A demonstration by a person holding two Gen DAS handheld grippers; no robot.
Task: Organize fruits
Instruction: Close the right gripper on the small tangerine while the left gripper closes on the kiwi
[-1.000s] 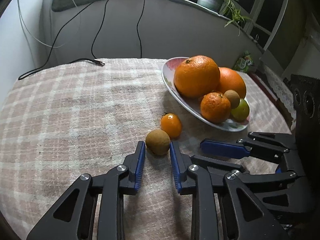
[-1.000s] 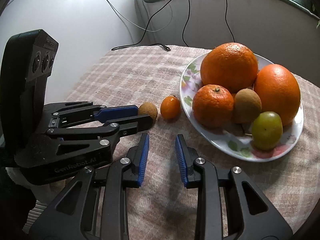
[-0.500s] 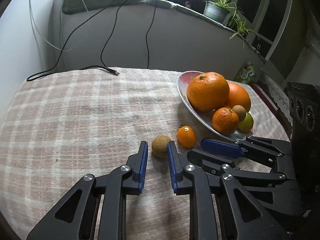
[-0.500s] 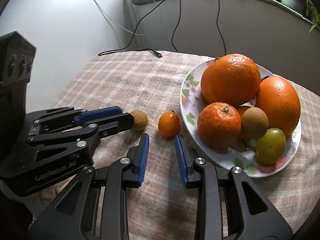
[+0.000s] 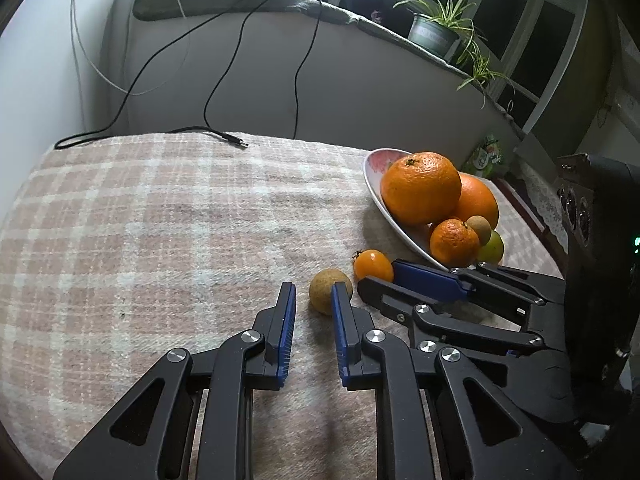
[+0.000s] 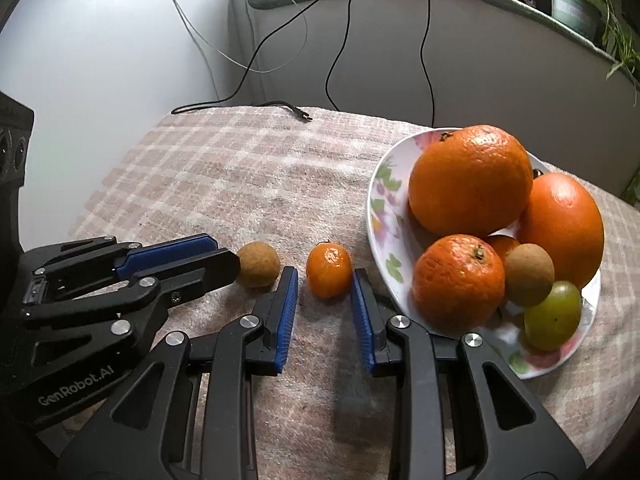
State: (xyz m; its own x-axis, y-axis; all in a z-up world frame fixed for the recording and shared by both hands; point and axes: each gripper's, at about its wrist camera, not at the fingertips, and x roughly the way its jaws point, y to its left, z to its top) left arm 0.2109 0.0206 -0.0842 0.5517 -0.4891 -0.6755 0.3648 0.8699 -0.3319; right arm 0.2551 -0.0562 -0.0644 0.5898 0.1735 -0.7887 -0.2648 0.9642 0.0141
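Note:
A small brown round fruit (image 5: 326,290) and a small orange kumquat (image 5: 373,267) lie on the checked cloth beside a flowered plate (image 5: 374,184). The plate (image 6: 382,200) holds two big oranges, a mandarin (image 6: 458,280), a brown fruit and a green one. My left gripper (image 5: 314,298) is open, its tips just short of the brown fruit (image 6: 258,264), which sits slightly right of the gap. My right gripper (image 6: 325,284) is open with its tips either side of the kumquat (image 6: 329,275), not closed on it.
A black cable end (image 5: 236,141) lies at the far side of the cloth-covered table (image 5: 160,220). A grey wall ledge with potted plants (image 5: 436,32) runs behind. The two grippers are close side by side; the right one shows in the left wrist view (image 5: 460,292).
Both grippers have pulled back and shifted. The right gripper has moved left and now frames the kumquat. The left gripper's tips have drawn slightly left of the brown fruit. Neither fruit has moved.

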